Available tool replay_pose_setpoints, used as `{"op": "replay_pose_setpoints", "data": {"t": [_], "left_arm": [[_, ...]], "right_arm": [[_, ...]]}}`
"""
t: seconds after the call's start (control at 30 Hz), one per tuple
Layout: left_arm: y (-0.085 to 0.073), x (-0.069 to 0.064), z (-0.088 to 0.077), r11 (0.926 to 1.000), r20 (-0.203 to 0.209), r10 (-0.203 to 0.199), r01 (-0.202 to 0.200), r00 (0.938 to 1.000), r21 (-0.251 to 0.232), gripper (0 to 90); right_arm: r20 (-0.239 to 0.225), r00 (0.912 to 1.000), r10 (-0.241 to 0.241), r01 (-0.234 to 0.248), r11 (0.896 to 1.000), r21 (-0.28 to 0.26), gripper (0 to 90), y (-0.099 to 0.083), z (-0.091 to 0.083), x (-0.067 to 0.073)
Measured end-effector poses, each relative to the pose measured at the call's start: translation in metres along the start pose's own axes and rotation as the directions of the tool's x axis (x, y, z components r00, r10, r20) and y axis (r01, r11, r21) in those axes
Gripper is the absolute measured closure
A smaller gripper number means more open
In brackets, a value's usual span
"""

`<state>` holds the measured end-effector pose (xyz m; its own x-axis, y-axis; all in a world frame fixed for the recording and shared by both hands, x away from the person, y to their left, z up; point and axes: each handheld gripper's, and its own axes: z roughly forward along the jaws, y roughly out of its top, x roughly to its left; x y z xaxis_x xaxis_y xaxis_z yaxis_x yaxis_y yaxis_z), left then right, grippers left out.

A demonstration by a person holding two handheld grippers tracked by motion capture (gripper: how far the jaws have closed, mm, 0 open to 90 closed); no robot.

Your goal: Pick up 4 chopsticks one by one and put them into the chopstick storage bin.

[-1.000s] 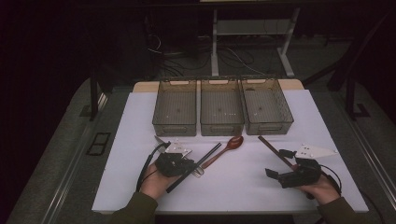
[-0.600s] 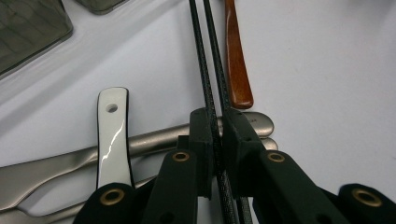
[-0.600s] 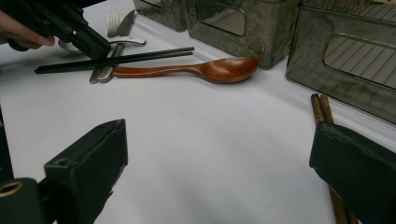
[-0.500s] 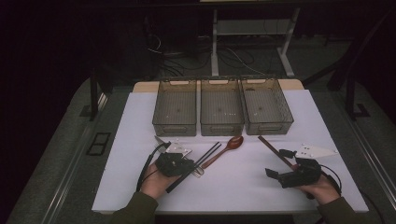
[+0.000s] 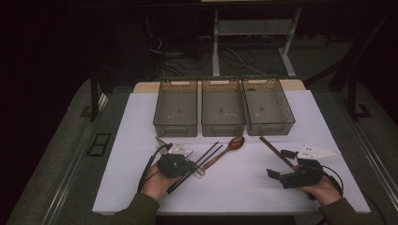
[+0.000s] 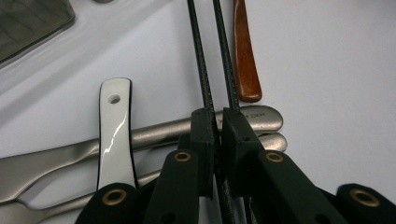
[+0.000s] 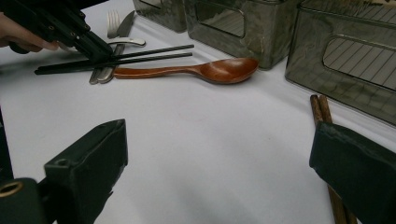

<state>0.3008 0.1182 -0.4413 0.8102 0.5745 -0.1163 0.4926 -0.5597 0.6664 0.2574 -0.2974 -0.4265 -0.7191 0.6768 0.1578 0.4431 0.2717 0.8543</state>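
Black gripper (image 6: 215,135) jaws (brass rivets), olive sleeves (image 5: 136,208)

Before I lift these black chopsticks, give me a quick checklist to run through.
1. Left gripper shut on the black chopsticks: ok, at least one stick sits between the pads.
2. Both sticks caught: cannot tell; the second may lie outside the jaws.
3. Cutlery under the sticks free of the jaws: cannot tell.
4. Wooden spoon clear of the grip: ok, it lies beside the sticks.
5. Bins empty and ready: ok.
6. Right gripper out of the way: ok, open, near the brown chopsticks.
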Motion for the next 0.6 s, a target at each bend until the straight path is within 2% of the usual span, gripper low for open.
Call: {"op": "replay_pose_setpoints", "data": {"t": [0.6], "left_arm": [[-0.0002,0.0030,-0.0014,0.9994,-0.013,-0.034,0.035,0.9993,0.008,84.2]], "right_arm": [[-0.003,1.0000,-0.006,0.006,1.000,0.002,3.8,-0.0001,0.0004,0.0003]]}}
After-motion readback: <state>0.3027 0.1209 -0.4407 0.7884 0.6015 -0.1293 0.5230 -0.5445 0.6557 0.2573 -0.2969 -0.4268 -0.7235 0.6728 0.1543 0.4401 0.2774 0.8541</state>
